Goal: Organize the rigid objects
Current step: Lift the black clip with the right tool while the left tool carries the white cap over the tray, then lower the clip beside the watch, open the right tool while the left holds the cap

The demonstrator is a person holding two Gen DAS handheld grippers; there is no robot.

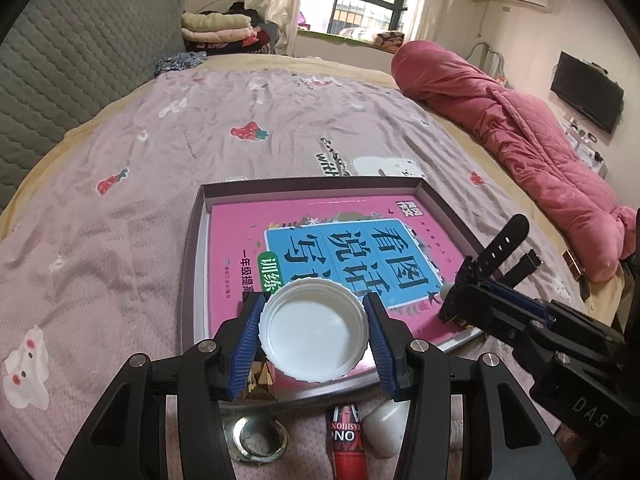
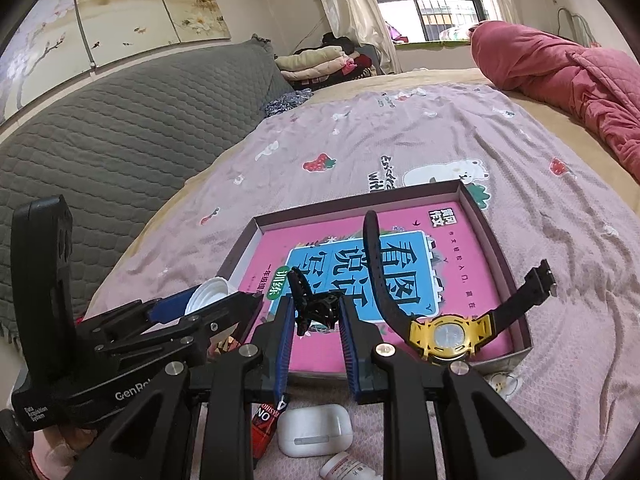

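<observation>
A shallow cardboard tray (image 1: pixel 200 216) lies on the bed with a pink book (image 1: pixel 240 248) inside it. My left gripper (image 1: pixel 314 336) is shut on a white plastic lid (image 1: pixel 316 332), held over the tray's near edge. My right gripper (image 2: pixel 316 320) is shut on a small black clip-like object (image 2: pixel 316 308) above the book (image 2: pixel 460 264). A yellow watch with black straps (image 2: pixel 444 336) lies in the tray's (image 2: pixel 488 220) near right corner. The right gripper (image 1: pixel 460 304) shows in the left wrist view, and the left gripper and lid (image 2: pixel 208 296) show in the right wrist view.
In front of the tray lie a metal ring (image 1: pixel 256 438), a red tube (image 1: pixel 348 444), a white earbud case (image 2: pixel 316 430) and a small white bottle (image 2: pixel 344 470). A rolled red quilt (image 1: pixel 520 136) lies at the right. A grey headboard (image 2: pixel 120 128) is at the left.
</observation>
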